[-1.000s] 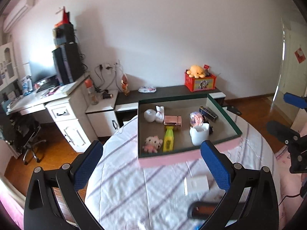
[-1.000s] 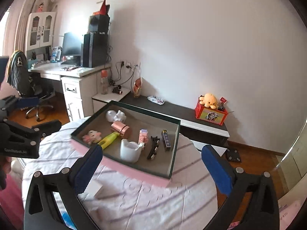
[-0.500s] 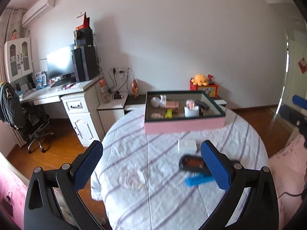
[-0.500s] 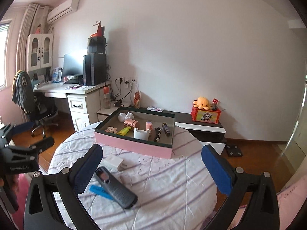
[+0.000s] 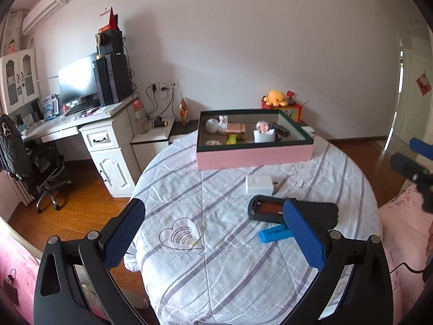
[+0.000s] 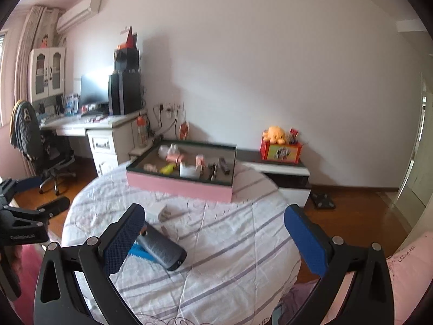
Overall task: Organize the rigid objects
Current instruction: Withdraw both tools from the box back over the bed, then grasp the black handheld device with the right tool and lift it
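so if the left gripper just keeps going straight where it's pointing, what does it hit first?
Likely the striped tablecloth. The open left gripper aims down at bare cloth left of the white box; the pink tray lies beyond. Depth is unclear.

One pink box [image 5: 254, 155] sits on the counter [image 5: 216, 257], with three loose things before it: one white block [image 5: 259, 185], one dark case [image 5: 270, 211], one blue bar [image 5: 273, 234] (the box's own jumble is harder to count).

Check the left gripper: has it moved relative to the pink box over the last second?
Yes. The left gripper has pulled back and away from the pink box, which now looks smaller and farther up the left wrist view, exposing more table.
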